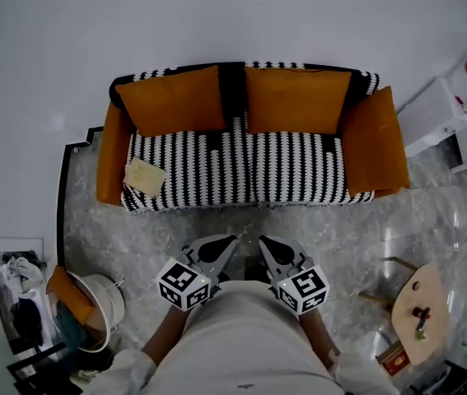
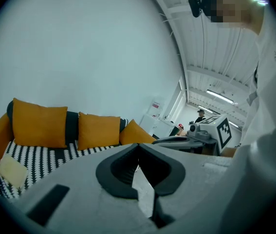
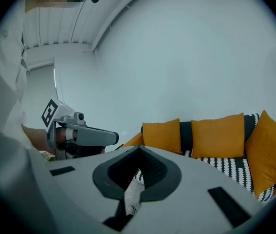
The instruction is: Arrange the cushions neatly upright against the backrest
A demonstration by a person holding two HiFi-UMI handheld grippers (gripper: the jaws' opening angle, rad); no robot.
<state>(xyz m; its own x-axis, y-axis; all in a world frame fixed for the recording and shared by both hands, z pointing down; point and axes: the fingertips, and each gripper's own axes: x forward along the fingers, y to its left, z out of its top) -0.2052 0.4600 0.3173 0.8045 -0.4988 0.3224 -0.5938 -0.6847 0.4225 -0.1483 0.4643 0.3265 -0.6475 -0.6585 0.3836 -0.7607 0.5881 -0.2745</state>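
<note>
**Grippers idle before black-and-white striped fabric sofa (image 1: 217,167), cushions apparently in order**
Head view: two square orange fabric cushions (image 1: 297,99) stood upright against the sofa's backrest, which likely explains why the left gripper (image 1: 226,245) and right gripper (image 1: 264,245) hovered short of its front edge. Left gripper view: jaws together, empty. Right gripper view: jaws likewise closed on nothing, facing the sofa.

The orange cushions (image 1: 179,99) are looking like soft matt cloth, the striped sofa (image 1: 282,167) is showing a coarser woven fabric, and the marbled stone floor (image 1: 134,237) is gleaming smooth and glossy.
</note>
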